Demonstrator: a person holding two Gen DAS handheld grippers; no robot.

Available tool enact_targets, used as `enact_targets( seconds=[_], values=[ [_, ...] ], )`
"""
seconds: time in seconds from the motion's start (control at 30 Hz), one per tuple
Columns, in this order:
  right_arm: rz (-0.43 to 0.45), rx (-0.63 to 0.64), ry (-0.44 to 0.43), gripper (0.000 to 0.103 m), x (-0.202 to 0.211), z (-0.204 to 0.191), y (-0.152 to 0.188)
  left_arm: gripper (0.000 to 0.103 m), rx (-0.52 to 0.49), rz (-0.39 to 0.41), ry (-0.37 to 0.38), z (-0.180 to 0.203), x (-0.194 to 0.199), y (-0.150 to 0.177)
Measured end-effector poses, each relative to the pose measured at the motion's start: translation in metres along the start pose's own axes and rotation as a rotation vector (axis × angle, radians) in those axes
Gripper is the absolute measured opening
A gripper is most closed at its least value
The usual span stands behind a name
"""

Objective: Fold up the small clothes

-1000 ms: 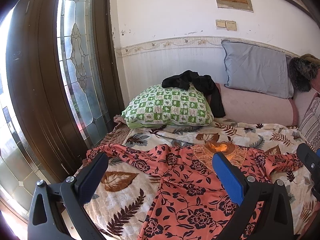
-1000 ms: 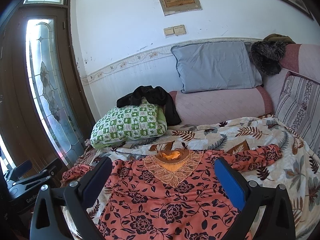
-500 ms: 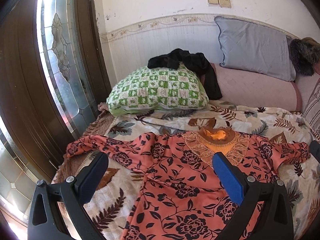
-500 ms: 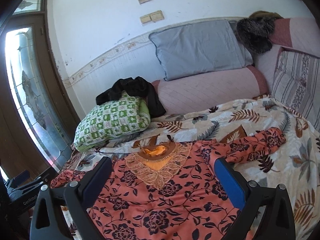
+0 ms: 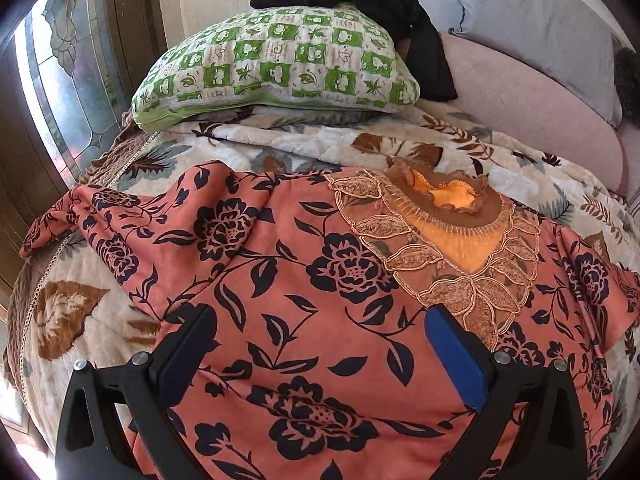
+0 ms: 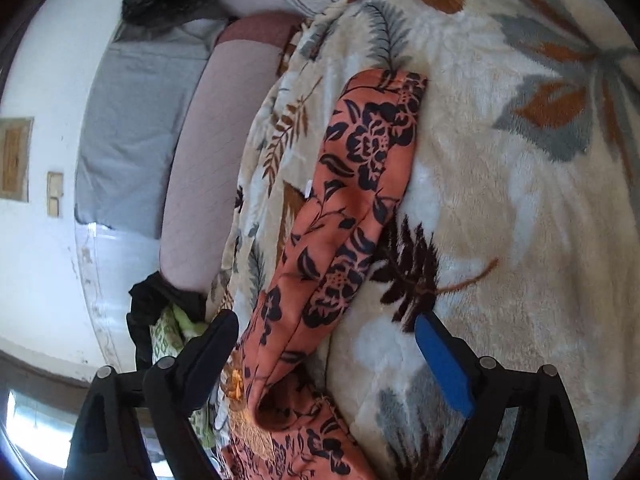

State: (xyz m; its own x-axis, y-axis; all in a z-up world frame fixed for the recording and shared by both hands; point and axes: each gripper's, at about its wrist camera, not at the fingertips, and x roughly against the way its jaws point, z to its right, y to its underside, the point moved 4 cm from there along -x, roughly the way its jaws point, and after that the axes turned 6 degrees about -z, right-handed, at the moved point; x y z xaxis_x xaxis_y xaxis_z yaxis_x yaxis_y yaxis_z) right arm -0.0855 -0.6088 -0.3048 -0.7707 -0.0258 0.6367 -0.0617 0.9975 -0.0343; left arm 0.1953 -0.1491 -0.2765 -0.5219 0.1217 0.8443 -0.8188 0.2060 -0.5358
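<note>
1. Left gripper (image 5: 316,334) sits low over the floral top's (image 5: 296,280) chest; right gripper (image 6: 324,340) is rolled sideways over its sleeve (image 6: 352,196).
2. Top lies flat on leaf-print blanket (image 6: 520,200); green pillow (image 5: 276,64) and black garment (image 5: 384,8) behind.
3. Both grippers' jaws spread wide, holding nothing.

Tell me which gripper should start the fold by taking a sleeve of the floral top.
Right, probably. The right gripper is open and lined up along the near sleeve, which runs out between its jaws. The left gripper, also open, hovers over the chest of the floral top, away from its sleeve.
</note>
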Motion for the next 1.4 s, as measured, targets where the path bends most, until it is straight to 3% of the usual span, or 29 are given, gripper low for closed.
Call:
enact_targets(
  seconds=[0.23,0.37,0.4,0.47,0.57,0.67,0.77,0.87,0.97,1.1,1.2,1.23,1.27,1.33,1.4],
  values=[
    [0.083,-0.073,0.029,0.076,-0.036,0.013,-0.054,0.103,-0.064,0.016,-0.024,-0.002,-0.009,0.000],
    [0.123,-0.026,0.036,0.072,-0.047,0.006,-0.078,0.103,-0.068,0.005,-0.029,0.002,-0.018,-0.002],
    [0.135,-0.012,0.050,0.067,-0.049,0.004,-0.082,0.103,-0.073,0.004,-0.033,0.005,-0.020,-0.002],
    [0.147,0.022,0.100,0.017,-0.057,0.001,-0.090,0.103,-0.086,0.006,-0.037,0.008,-0.021,-0.002],
    [0.165,0.008,0.131,0.008,-0.059,0.003,-0.094,0.103,-0.095,0.025,-0.052,0.010,-0.017,-0.004],
    [0.241,0.086,0.100,0.008,-0.038,-0.036,-0.087,0.103,-0.070,0.046,-0.070,0.000,-0.011,-0.009],
    [0.330,0.255,-0.001,0.008,0.000,-0.104,-0.059,0.103,-0.013,0.062,-0.078,-0.019,-0.003,-0.016],
    [0.338,0.419,-0.157,0.008,0.025,-0.176,-0.010,0.103,0.047,0.092,-0.107,-0.043,0.006,-0.022],
    [0.246,0.565,-0.291,0.008,0.019,-0.236,0.057,0.103,0.102,0.115,-0.152,-0.072,0.014,-0.026],
    [0.005,0.675,-0.390,0.008,-0.035,-0.282,0.154,0.103,0.180,0.124,-0.204,-0.116,0.020,-0.027],
    [-0.220,0.683,-0.434,0.022,-0.096,-0.291,0.224,0.103,0.263,0.115,-0.218,-0.154,0.023,-0.023],
    [-0.314,0.687,-0.430,0.058,-0.119,-0.292,0.246,0.103,0.290,0.111,-0.221,-0.165,0.023,-0.021],
    [-0.416,0.687,-0.412,0.103,-0.140,-0.289,0.269,0.103,0.316,0.106,-0.223,-0.176,0.023,-0.019],
    [-0.556,0.631,-0.404,0.103,-0.169,-0.276,0.303,0.103,0.354,0.099,-0.227,-0.193,0.022,-0.017],
    [-0.604,0.636,-0.380,0.103,-0.183,-0.267,0.318,0.103,0.382,0.100,-0.232,-0.203,0.023,-0.017]
  ],
)
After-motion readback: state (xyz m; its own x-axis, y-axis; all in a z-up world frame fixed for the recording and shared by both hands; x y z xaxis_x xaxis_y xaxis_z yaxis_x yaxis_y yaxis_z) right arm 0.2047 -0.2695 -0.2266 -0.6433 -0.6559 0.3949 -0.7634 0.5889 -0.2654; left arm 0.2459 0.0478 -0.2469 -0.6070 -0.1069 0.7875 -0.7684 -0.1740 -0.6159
